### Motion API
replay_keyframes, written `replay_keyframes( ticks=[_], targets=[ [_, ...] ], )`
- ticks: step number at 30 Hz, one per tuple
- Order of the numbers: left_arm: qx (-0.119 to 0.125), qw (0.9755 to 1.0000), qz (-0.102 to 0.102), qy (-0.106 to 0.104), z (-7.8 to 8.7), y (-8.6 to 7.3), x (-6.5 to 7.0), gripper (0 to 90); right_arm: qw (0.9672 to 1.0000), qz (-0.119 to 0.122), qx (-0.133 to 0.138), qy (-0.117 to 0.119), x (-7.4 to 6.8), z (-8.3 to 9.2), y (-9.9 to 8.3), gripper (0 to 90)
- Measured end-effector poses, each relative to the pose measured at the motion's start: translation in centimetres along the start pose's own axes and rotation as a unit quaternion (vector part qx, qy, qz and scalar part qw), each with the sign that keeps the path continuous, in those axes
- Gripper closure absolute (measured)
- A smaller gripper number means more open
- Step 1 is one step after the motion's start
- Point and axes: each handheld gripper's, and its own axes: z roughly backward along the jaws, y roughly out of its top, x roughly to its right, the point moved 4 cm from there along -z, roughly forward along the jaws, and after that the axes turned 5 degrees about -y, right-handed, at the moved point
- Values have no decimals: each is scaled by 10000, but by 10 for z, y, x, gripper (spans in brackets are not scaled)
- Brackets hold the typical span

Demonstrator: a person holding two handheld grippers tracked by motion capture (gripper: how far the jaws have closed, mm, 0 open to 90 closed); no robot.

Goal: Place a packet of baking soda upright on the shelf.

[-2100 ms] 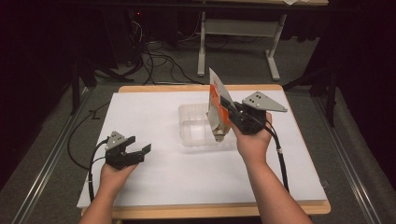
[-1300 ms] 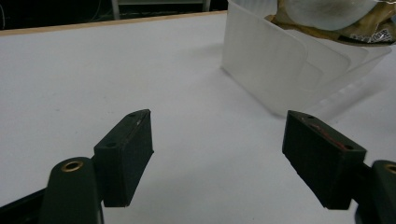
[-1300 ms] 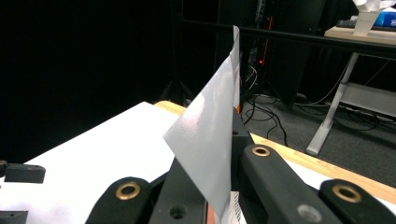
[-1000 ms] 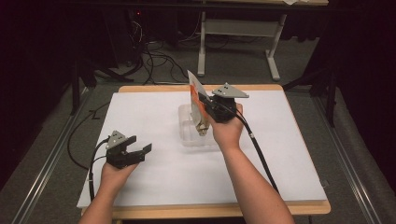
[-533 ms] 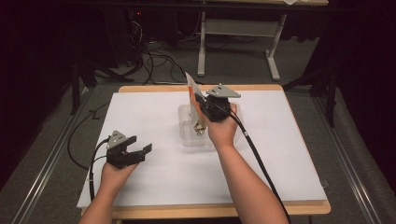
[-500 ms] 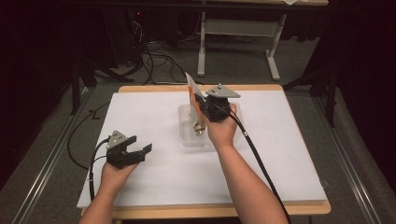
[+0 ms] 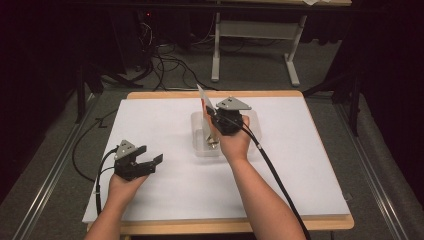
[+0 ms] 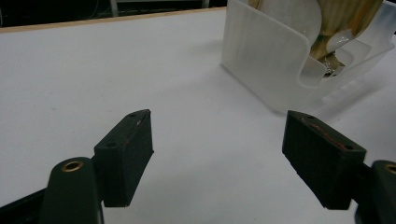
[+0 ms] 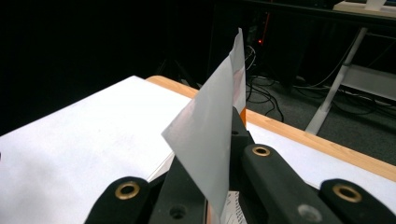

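White sheet (image 7: 165, 125) over wooden table (image 7: 235, 226), grey metal stand (image 7: 252, 37) behind, tangled cables (image 7: 160, 65) on carpeted floor (image 7: 60, 170)

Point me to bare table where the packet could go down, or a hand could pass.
Free: the white sheet left of the clear bin, ahead of the left gripper; the wide stretch right of the bin to the table edge; the near strip between the forearms. Crowded: the bin, where the right gripper holds the packet.

Bare forearms, no sleeves. Left gripper (image 7: 150, 162) and right gripper (image 7: 212, 114): black bodies, blocky black jaws, brass-ringed pivots, grey three-cornered top plates, trailing black cables.
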Motion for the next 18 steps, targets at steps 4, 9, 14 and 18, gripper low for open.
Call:
replay_keyframes(
  ticks=[4,9,14,18],
  targets=[
    [-1,10000,7,4,0,0,0,250,10000,21,11,49,-4,-1,-2,900],
    [-7,10000,1,5,0,0,0,250,9999,-90,4,80,-5,1,-5,900],
    [-7,10000,-3,8,0,0,0,250,9998,-159,29,120,-4,2,-9,900],
    [-22,10000,-8,10,0,0,0,251,9997,-193,38,149,-5,2,-10,900]
  ],
)
